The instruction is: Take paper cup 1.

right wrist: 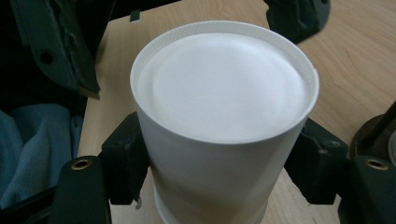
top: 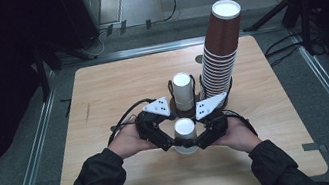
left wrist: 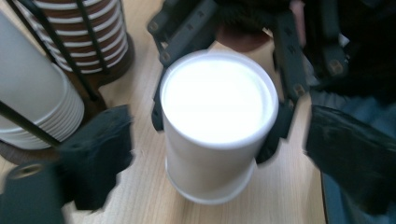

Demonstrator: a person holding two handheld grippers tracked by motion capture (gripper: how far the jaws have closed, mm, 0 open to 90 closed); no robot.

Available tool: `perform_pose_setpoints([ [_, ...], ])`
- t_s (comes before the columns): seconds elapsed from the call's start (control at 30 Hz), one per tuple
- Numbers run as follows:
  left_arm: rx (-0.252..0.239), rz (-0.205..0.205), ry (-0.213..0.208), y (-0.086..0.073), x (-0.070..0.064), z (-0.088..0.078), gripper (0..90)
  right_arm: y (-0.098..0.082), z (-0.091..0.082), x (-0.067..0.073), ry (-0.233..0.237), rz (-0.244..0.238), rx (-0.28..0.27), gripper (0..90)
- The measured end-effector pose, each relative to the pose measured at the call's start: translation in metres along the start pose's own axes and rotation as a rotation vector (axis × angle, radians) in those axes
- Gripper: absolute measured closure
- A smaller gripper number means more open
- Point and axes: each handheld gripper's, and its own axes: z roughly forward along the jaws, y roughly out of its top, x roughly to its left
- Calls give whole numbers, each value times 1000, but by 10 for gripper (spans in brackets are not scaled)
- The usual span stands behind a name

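Observation:
A white paper cup (top: 185,130) stands upside down on the wooden table (top: 116,90), close to the front edge. My right gripper (right wrist: 222,163) holds it, one black pad pressed on each side of the cup (right wrist: 219,140) low on its wall. My left gripper (left wrist: 215,144) faces it from the other side, its jaws spread wide on either side of the cup (left wrist: 217,121) with gaps to it. In the high view the left gripper (top: 174,145) and the right gripper (top: 200,142) meet at the cup, a hand behind each.
Just behind the cup a short stack of white cups (top: 183,91) stands in a black wire holder. To its right rises a tall, leaning stack of brown cups (top: 220,50) in a similar holder. Bare wood lies on the left and right of the table.

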Motion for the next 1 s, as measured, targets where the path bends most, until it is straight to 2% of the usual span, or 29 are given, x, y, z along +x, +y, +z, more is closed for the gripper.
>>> perform_pose_setpoints([
  [0.17, -23, -53, -2, -5, 5, -2, 20, -6, -9, -4, -19, 5, -42, 297],
  [0.23, -27, -63, -4, -8, 6, -3, 16, -7, -12, -5, -20, 23, -47, 297],
  [0.33, -23, -81, -6, -12, 9, -3, 6, -8, -14, -5, -28, 22, -60, 297],
  [0.53, -16, -109, 40, -24, 12, -4, 6, -9, -19, -8, -46, 17, -90, 298],
  [0.63, -27, -136, 45, -28, 16, -5, 6, -9, -19, -9, -47, 23, -99, 298],
  [0.8, -37, -146, 48, -29, 18, -5, 6, -10, -19, -10, -48, 21, -111, 298],
  [0.87, -38, -149, 50, -30, 18, -3, 6, -10, -19, -10, -61, 34, -151, 297],
  [0.9, -38, -149, 50, -30, 18, -3, 6, -10, -19, -10, -61, 34, -151, 297],
  [0.97, -40, -147, 52, -30, 19, 0, 6, -9, -20, -10, -42, 53, -187, 297],
  [1.0, -40, -147, 52, -30, 19, 0, 6, -9, -20, -10, -42, 53, -187, 297],
])
